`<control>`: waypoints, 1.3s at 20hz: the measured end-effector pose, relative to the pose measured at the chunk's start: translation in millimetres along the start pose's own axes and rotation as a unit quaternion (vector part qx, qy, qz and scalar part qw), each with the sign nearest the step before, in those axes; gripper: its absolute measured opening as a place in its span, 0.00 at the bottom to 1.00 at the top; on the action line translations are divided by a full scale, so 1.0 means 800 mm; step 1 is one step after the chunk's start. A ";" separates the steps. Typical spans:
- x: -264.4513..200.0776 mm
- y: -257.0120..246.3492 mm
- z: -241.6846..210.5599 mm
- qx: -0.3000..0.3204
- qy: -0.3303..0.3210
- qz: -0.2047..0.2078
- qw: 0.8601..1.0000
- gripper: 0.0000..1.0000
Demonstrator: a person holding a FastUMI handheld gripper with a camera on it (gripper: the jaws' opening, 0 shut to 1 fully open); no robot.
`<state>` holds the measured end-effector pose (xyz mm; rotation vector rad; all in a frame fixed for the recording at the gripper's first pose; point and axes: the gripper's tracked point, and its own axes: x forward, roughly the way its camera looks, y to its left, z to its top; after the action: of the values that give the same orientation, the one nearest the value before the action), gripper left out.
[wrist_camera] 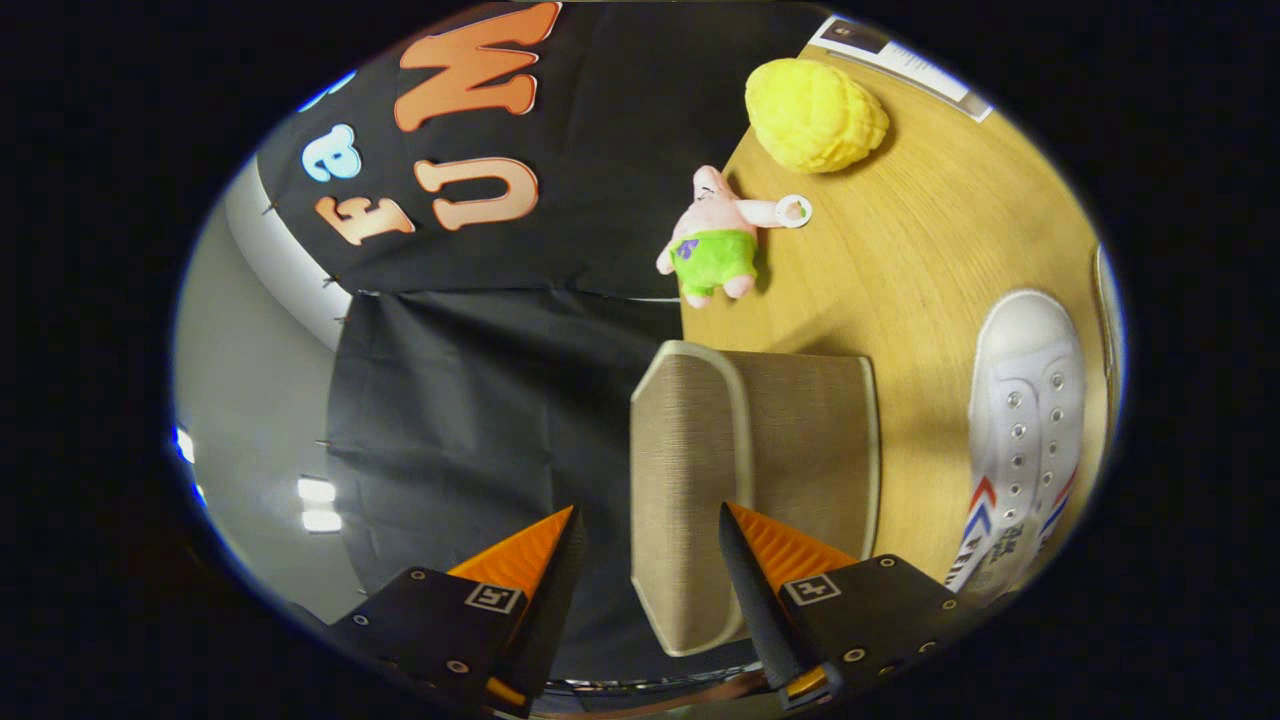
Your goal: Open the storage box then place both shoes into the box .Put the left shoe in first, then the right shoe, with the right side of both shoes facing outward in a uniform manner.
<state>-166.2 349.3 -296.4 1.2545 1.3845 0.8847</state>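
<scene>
Gripper view: the claw [648,540] is hanging open and empty around the near edge of the stiff, probably light storage box [745,470], its lid rim being the likely hold, while the white shoe [1025,430] is lying beside it on the tabletop [900,260].

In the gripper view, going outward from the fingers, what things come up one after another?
Fingers apart, open → beige storage box just ahead, its lid edge between them → pink starfish plush toy → yellow knobbly plush, farthest on the wooden table.

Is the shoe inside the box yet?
No. The white shoe lies out on the wooden table, beside the storage box. The open gripper holds nothing, fingers at the box's lid.
</scene>
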 end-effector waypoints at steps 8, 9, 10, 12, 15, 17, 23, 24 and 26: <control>0.033 -0.084 -0.022 -0.040 0.015 -0.088 0.995 0.96; 0.039 -0.083 -0.031 -0.038 0.023 -0.085 0.995 0.96; 0.047 -0.086 -0.037 -0.048 0.029 -0.087 0.995 0.96; 0.055 -0.091 -0.048 -0.071 0.035 -0.090 0.993 0.97; 0.061 -0.102 -0.048 -0.079 0.029 -0.097 0.992 0.97; 0.065 -0.093 -0.049 -0.060 0.034 -0.079 0.995 0.97; 0.039 -0.017 -0.030 -0.017 0.012 0.033 0.999 0.92; 0.039 -0.010 -0.023 -0.018 0.001 0.043 0.999 0.89; 0.043 -0.022 -0.020 -0.022 0.000 0.032 0.999 0.83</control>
<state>-183.1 381.1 -316.8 1.2711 1.3244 0.9529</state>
